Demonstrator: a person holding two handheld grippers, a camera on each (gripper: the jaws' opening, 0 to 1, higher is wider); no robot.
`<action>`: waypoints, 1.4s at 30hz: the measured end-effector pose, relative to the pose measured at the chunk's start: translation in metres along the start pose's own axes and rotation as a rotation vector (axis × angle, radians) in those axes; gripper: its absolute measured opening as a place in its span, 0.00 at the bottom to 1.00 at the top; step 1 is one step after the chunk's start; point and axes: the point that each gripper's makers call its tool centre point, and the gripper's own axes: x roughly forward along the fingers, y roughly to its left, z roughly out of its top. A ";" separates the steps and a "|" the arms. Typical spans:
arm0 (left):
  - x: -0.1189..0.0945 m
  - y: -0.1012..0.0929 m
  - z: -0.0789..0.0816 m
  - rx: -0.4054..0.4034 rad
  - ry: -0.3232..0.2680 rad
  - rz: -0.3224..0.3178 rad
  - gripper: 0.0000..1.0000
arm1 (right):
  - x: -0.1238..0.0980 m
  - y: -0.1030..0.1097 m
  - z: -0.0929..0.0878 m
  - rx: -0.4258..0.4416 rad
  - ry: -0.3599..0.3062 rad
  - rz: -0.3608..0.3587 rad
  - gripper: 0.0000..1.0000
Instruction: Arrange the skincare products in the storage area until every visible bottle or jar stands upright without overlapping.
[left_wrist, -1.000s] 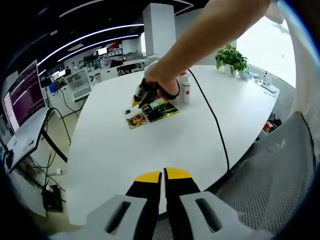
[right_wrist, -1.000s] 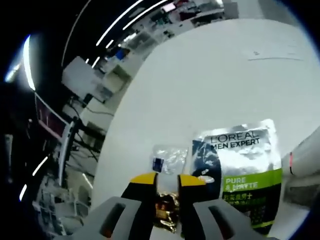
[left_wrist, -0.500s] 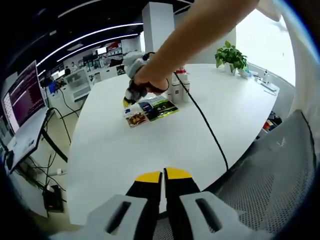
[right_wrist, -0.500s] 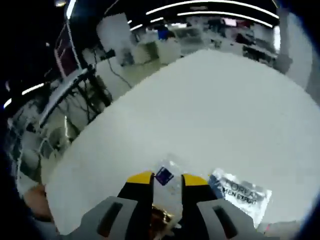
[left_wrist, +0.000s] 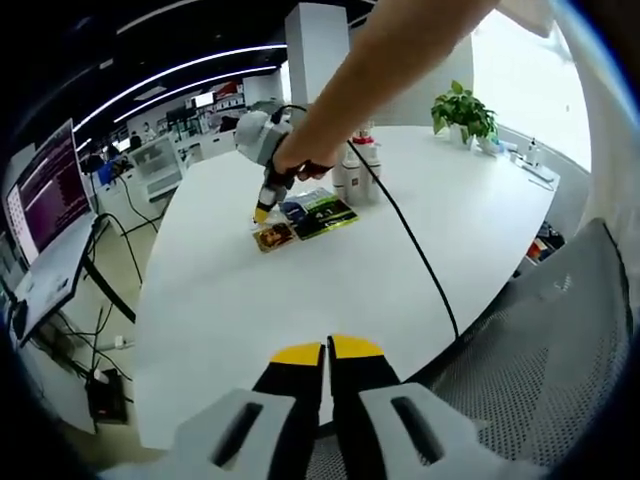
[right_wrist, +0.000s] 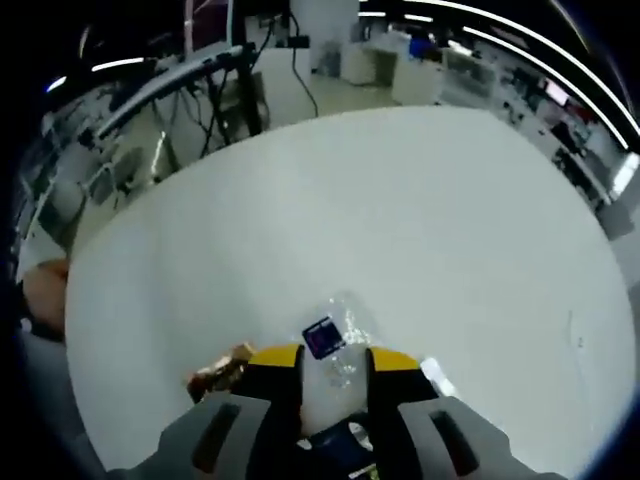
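Note:
My left gripper (left_wrist: 325, 351) hangs shut off the near edge of the white table (left_wrist: 330, 290), with nothing in it. Far across the table a person's hand holds my right gripper (left_wrist: 264, 210) just left of a group of sachets: a gold-brown sachet (left_wrist: 273, 237) and a green and silver sachet (left_wrist: 326, 215). Two white bottles (left_wrist: 357, 172) stand upright behind them. In the right gripper view my right gripper (right_wrist: 335, 357) is open, and a clear sachet with a blue label (right_wrist: 323, 338) lies between its tips. The gold-brown sachet (right_wrist: 222, 372) lies to its left.
A black cable (left_wrist: 415, 250) runs from the right gripper across the table to its near edge. A potted plant (left_wrist: 462, 112) stands at the far right. A grey mesh chair (left_wrist: 540, 340) is at the near right, and a monitor (left_wrist: 45, 195) stands at the left.
The right gripper has swung from over the gold-brown sachet to the left side of the sachets, and the clear sachet now lies between its tips. My left gripper has not moved.

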 end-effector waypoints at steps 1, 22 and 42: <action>0.000 0.000 0.000 0.001 -0.002 0.000 0.00 | 0.000 0.000 0.000 -0.006 0.005 0.002 0.23; -0.002 0.003 0.006 0.019 -0.030 0.016 0.00 | -0.146 0.097 -0.007 0.129 -0.432 0.126 0.32; -0.007 0.001 0.020 0.026 -0.105 0.018 0.05 | -0.319 0.164 -0.067 0.075 -0.779 0.080 0.58</action>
